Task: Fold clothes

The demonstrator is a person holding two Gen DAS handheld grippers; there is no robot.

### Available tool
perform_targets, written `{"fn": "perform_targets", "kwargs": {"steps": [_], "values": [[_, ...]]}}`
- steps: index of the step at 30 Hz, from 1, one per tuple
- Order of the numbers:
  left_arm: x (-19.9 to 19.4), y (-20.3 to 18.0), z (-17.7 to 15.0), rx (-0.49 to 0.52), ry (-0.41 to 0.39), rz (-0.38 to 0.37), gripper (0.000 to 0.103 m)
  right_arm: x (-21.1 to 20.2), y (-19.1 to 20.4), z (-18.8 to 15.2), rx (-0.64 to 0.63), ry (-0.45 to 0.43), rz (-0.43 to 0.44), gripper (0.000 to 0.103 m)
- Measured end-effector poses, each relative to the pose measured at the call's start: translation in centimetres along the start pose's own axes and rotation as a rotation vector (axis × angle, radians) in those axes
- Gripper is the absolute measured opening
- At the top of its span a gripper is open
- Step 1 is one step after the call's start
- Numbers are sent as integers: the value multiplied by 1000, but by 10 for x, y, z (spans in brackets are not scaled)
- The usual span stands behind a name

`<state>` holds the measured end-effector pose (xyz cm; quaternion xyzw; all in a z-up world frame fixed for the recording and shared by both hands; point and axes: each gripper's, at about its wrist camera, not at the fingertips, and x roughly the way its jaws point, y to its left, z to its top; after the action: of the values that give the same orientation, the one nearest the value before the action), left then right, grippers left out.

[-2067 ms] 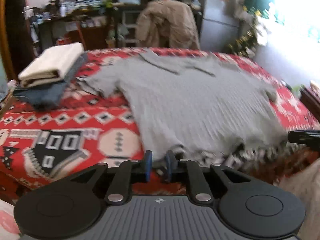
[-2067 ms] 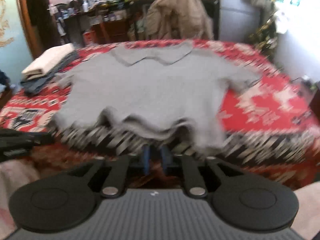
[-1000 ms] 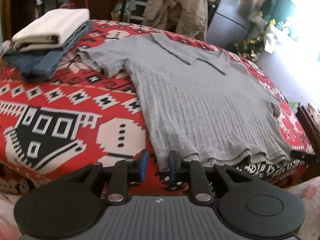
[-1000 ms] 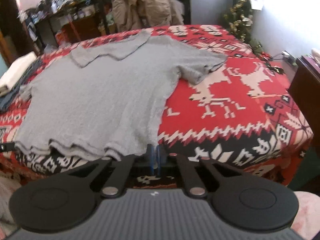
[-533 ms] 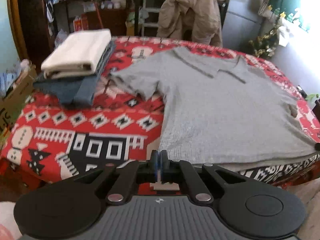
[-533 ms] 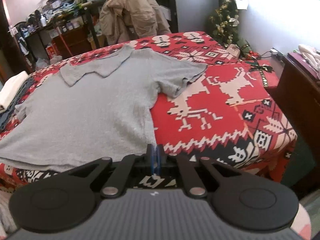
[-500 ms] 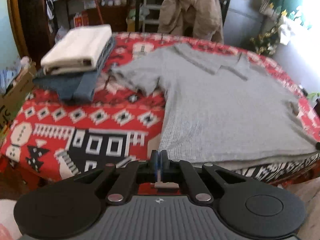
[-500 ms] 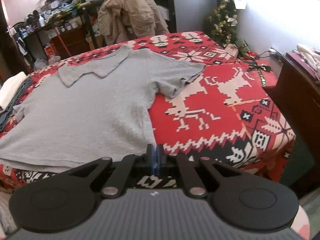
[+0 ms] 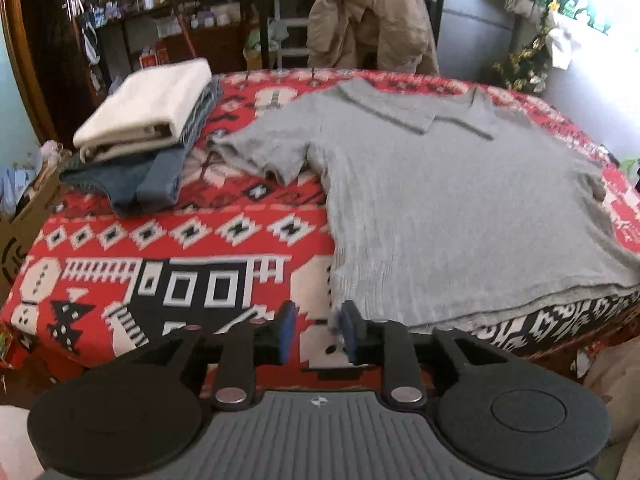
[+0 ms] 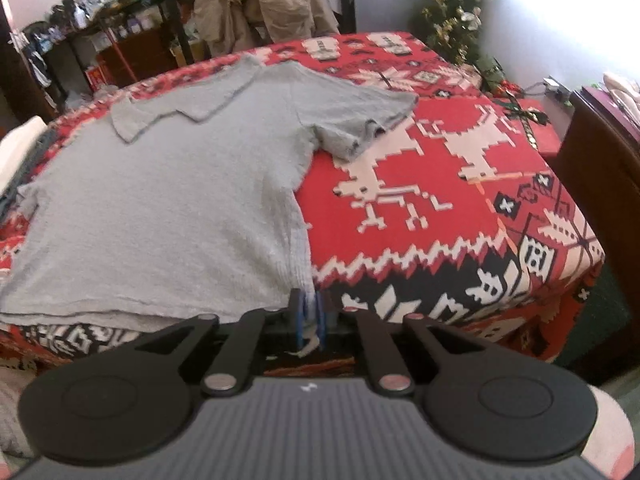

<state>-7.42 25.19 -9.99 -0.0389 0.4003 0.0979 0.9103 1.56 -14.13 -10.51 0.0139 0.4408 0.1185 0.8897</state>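
Note:
A grey collared shirt (image 9: 440,200) lies spread flat, collar away from me, on a bed under a red patterned blanket (image 9: 160,240). Its hem hangs just over the near edge. My left gripper (image 9: 317,332) is at the hem's left corner. Its jaws are opening and nothing is between the blue pads; the corner lies just beside the right pad. My right gripper (image 10: 309,320) is at the hem's right corner of the shirt (image 10: 180,200). Its jaws are starting to open, with a fold of grey fabric still pinched between the pads.
A folded white cloth (image 9: 148,116) sits on folded blue denim (image 9: 160,176) at the bed's far left. A tan jacket (image 9: 368,20) hangs over a chair behind the bed. A dark wooden cabinet (image 10: 600,180) stands to the right, a cardboard box (image 9: 24,220) to the left.
The left jaws, shut on the hem corner half a second ago, have parted and let it go. The right jaws have widened slightly. The shirt now lies flatter than two seconds ago.

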Motion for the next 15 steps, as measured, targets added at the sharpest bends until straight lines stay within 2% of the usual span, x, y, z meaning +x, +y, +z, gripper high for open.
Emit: {"fn": "perform_targets", "kwargs": {"steps": [2, 5, 6, 8, 12, 15], "values": [[-7, -5, 3, 16, -38, -6, 37, -4, 0, 3, -5, -15, 7, 13], [-15, -15, 7, 55, -98, -35, 42, -7, 3, 9, -24, -36, 10, 13], [-18, -20, 8, 70, -121, -46, 42, -7, 5, 11, -34, -42, 7, 13], [-19, -31, 10, 107, -154, -90, 42, -8, 12, 12, -62, -56, 57, 15], [-8, -60, 12, 177, -168, -178, 42, -1, 36, 9, -133, -52, 165, 16], [6, -82, 11, 235, -169, -219, 42, 11, 60, 2, -177, -52, 197, 16]]}}
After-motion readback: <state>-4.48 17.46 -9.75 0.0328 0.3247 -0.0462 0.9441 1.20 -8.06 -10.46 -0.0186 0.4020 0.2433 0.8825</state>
